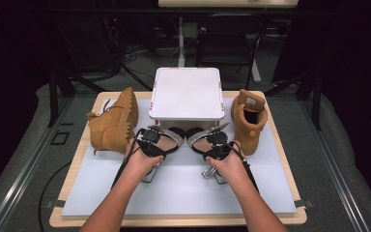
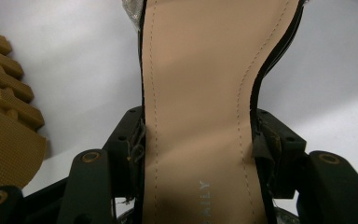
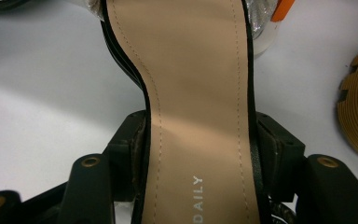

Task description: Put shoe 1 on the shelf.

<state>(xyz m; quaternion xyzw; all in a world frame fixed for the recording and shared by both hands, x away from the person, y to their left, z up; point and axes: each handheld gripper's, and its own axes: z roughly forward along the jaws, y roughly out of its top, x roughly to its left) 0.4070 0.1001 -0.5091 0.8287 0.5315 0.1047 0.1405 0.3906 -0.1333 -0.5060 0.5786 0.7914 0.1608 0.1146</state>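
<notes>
Two sandals, each clamped across its waist: left sandal (image 1: 166,137) in left claw (image 1: 155,140), right sandal (image 1: 200,139) in right claw (image 1: 211,141). Both just in front of white box (image 1: 187,92), toes toward it, side by side, close together. Tan boot (image 1: 113,123) on its side left of box; second tan boot (image 1: 248,118) upright right of box. All on white mat (image 1: 174,188) over table (image 1: 77,145).
</notes>
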